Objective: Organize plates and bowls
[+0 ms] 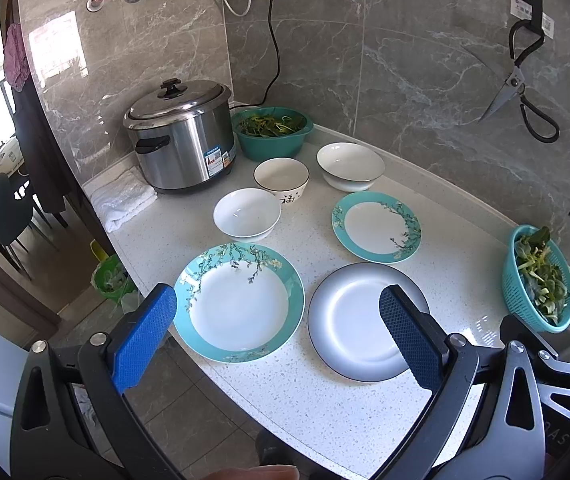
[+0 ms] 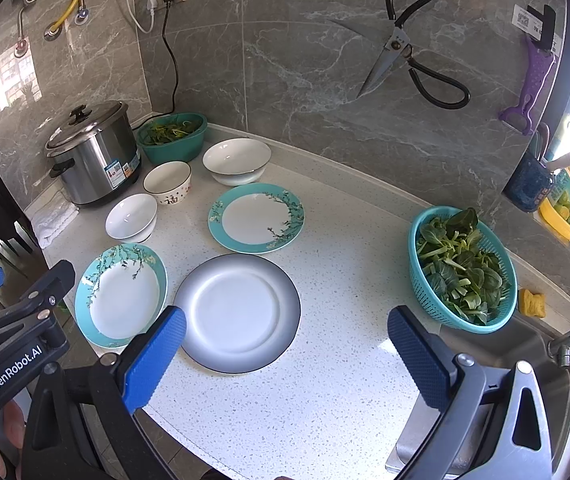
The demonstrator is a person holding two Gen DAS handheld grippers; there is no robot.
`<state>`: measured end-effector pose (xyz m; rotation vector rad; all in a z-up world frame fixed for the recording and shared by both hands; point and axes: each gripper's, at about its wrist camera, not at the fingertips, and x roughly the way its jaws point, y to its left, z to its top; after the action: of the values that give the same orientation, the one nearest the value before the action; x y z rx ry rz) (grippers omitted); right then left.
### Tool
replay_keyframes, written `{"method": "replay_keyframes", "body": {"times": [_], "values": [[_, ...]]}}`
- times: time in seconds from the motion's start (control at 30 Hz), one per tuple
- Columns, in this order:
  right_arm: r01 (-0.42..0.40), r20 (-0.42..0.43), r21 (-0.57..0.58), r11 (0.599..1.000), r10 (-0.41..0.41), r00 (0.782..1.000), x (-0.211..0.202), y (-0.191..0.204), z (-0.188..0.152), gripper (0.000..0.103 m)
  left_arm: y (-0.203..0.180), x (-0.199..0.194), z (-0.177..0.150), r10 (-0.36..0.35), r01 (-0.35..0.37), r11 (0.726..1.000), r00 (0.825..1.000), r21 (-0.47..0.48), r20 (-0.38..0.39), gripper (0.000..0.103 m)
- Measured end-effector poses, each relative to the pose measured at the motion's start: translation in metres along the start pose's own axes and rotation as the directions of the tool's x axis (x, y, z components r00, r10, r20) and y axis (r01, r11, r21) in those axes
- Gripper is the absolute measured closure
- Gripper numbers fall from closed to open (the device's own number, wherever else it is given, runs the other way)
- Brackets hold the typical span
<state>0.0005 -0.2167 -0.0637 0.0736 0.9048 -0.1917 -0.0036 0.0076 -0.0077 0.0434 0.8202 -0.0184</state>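
Now both grippers are hovering at the near edge of the speckled white tabletop (image 2: 325, 380), their blue-padded fingers spread wide and gripping nothing. The left gripper (image 1: 277, 332) is hanging over the near teal-rimmed plate (image 1: 239, 302), a deep plate with a white centre and a flowering-branch pattern trailing along its far rim. Just beside it to the right, edges nearly touching, is lying a flat grey plate (image 2: 237, 312) that is shading from a white centre to a dark thin rim; the right gripper (image 2: 287, 344) is hanging over its near right side.

Behind these, a second, smaller teal-rimmed plate (image 2: 256, 218) with the same branch pattern is sitting apart. Three bowls are standing upright toward the back: a plain white bowl (image 2: 131, 217) on the left, a cream bowl (image 2: 167, 182) with a dark rim and a printed character on its side, and a wide white bowl (image 2: 237, 160) with a thin dark rim nearest the wall. All are showing empty.
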Motion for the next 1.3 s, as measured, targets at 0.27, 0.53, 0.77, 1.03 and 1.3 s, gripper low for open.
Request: {"method": "replay_keyframes", "body": {"times": [0.27,0.53,0.77,1.03,1.3], "values": [[0.0,-0.001,0.0,1.0,0.0,1.0,0.001,0.0,-0.001,0.0,0.0,0.003,-0.002,-0.002,0.002,1.0,1.0,0.002,-0.009,0.0],[0.002,-0.002,-0.001,1.0,-0.002,1.0,0.001,0.001,0.0,0.0,-0.001,0.004,0.0,-0.002,0.002,1.0,1.0,0.003,-0.015,0.0],[0.001,-0.003,-0.001,1.0,-0.001,1.0,0.002,-0.001,0.0,0.0,-0.004,0.007,0.002,0.0,0.0,1.0,1.0,0.005,-0.021,0.0],[0.002,-0.004,-0.001,1.0,-0.002,1.0,0.003,0.0,0.001,0.0,-0.007,0.01,0.003,0.001,-0.001,1.0,1.0,0.012,-0.025,0.0],[0.002,-0.006,-0.001,1.0,-0.002,1.0,0.003,-0.001,0.001,0.0,-0.008,0.012,0.004,0.001,0.0,1.0,1.0,0.016,-0.029,0.0]]}}
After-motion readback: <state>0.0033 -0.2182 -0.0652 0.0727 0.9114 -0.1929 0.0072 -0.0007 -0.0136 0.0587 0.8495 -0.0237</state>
